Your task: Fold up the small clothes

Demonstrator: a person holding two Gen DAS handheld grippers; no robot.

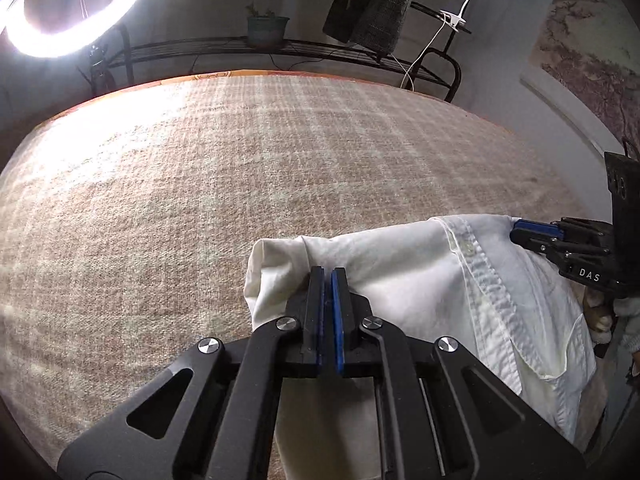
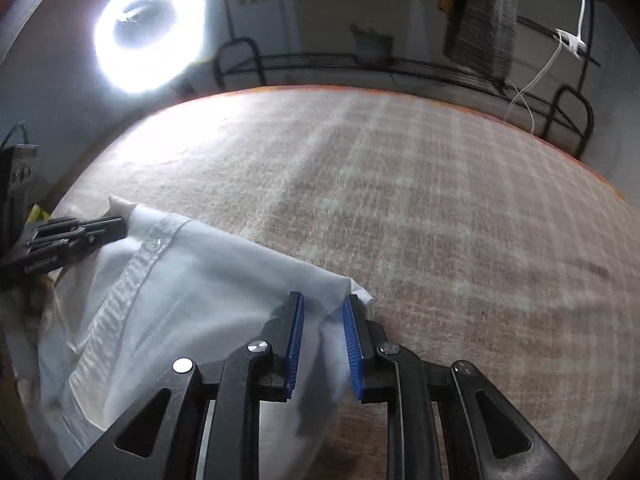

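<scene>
Nearest in the left wrist view, the left gripper [image 1: 328, 276] has its black fingers [image 1: 316, 300] with blue pads pressed almost together, clenched on a fold of the white shirt [image 1: 420, 280]. The cloth bulges out to the left of the fingertips and hangs down below them.

In the right wrist view, the right gripper [image 2: 323, 300] has a corner of the same white shirt [image 2: 180, 280] between its blue pads. A gap shows on both sides of the cloth, so I cannot tell if the pads really press on it.

The shirt is stretched between the two grippers at the near edge of the tabletop [image 1: 240, 180]. Its button placket [image 1: 480, 276] with one small button runs down across the cloth, and a part of the shirt drops over the near edge.

The tabletop is covered with a beige and brown checked cloth, and the part beyond the shirt is free. An orange border shows along its far edge.

On the side of the right gripper, seen from the left wrist view, the white letters "DAS" [image 1: 589, 275] can be read. A small print on the left gripper in the other view is too blurred to read.

Behind the tabletop stands a black metal rack [image 1: 280, 46] with a potted plant [image 1: 267, 30] on it. Dark clothes [image 1: 372, 4] hang above it, and a white cable [image 1: 436, 36] with a clip runs down. A bright ring light [image 1: 76, 8] shines at the far left.
</scene>
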